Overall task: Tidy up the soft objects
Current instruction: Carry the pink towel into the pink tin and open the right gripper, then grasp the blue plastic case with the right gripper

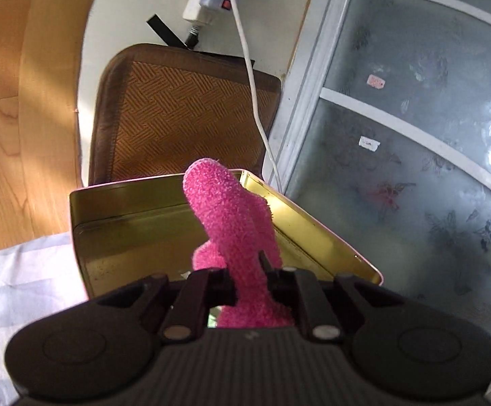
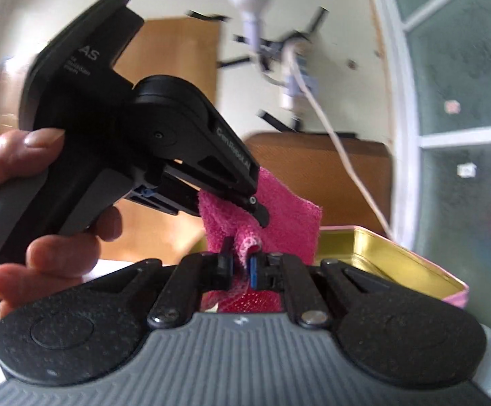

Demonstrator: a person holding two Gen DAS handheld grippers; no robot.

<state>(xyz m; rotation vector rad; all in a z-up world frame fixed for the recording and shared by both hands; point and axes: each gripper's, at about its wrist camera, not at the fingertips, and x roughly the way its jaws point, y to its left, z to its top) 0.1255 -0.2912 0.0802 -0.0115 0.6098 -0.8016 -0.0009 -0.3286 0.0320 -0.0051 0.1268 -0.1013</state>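
- We see a fuzzy pink sock [image 1: 235, 223] held in the air by two hand-held grippers, just in front of an open gold tin [image 1: 137, 233], which we take as our landmark.
- The tin is shallow and rectangular, gold inside with a pink outer edge. It sits on a pale cloth [image 1: 19, 270]; what lies under the cloth we cannot tell.
- Our left gripper [image 1: 247, 272] is clamped almost fully closed on the sock. From its own camera the sock's toe end stands up past the tin's far rim.
- Our right gripper [image 2: 238, 264] is likewise pinched nearly closed on a lower fold of the same sock, on the near side of the tin.
- In the right camera view, a person's hand [image 2: 25, 203] holds the left gripper, which comes in from the left and bites the sock higher than the right gripper does.
- The sock's long axis runs roughly upright between the two grips.
- We judge that the tin lies just beyond and below both grippers, so the coming move is forward and down into it; the two grippers look about equally near.
- Behind the tin stands a brown woven cushion [image 1: 184, 115], with a white cable [image 1: 249, 67] hanging past it.
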